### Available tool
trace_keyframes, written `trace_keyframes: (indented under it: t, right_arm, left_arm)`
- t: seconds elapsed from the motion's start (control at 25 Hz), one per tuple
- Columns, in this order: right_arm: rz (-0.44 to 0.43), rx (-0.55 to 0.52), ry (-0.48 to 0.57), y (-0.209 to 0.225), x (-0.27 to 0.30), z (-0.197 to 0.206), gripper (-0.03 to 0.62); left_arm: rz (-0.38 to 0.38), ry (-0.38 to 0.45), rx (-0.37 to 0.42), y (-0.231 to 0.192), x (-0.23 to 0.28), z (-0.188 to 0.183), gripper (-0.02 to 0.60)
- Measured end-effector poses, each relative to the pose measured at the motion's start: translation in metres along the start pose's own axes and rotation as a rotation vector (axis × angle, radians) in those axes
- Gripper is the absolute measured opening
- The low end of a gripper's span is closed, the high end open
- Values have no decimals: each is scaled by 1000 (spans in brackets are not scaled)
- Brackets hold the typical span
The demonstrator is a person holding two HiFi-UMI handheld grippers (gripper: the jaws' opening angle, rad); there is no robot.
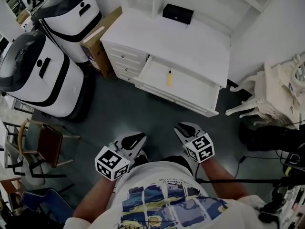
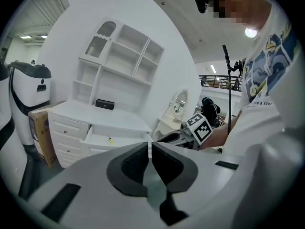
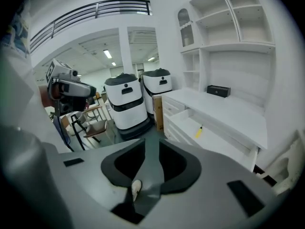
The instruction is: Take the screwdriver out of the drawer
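Note:
A yellow-handled screwdriver (image 1: 169, 78) lies in the open drawer (image 1: 177, 102) of a white desk; it also shows small and far off in the left gripper view (image 2: 110, 140) and the right gripper view (image 3: 198, 132). Both grippers hang close to the person's body, well short of the drawer, over dark floor. The left gripper (image 1: 138, 138) (image 2: 149, 147) has its pads almost touching and holds nothing. On the right gripper (image 1: 182, 128) (image 3: 151, 144) the jaws stand apart with a clear gap and nothing between them.
Two white machines with black bands (image 1: 38, 75) (image 1: 69, 13) and a cardboard box (image 1: 97, 39) stand left of the desk. A black box (image 1: 177, 13) sits on the desktop. A chair (image 1: 43, 144) is at the left, white ornate furniture (image 1: 281, 94) at the right.

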State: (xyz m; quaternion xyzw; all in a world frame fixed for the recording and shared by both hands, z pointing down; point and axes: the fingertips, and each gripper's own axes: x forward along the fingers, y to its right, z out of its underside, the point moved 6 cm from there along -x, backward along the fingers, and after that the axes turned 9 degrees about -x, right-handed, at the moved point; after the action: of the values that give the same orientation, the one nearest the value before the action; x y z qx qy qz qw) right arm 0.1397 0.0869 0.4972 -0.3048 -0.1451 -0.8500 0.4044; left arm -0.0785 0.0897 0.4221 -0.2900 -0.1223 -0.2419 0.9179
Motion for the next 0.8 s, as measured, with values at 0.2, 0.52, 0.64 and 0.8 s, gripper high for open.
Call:
trace_keyframes:
  t: [0.2,0.52,0.64,0.8]
  right_arm:
    - [64,-3,-51,19,42,-20,107]
    - [121,44,-124,101,101,-27,107]
    - [123,81,-151,140,134,-21,111]
    - [115,119,-210,188,183,-9,121]
  left_arm:
    - [14,-12,17,-49,-20,-13,15]
    - [-39,17,-47,-89,-22,-30,25]
    - [-85,20,-64,-104,-18,-42,40]
    - [-141,23,-80,-120,-4,-63,40]
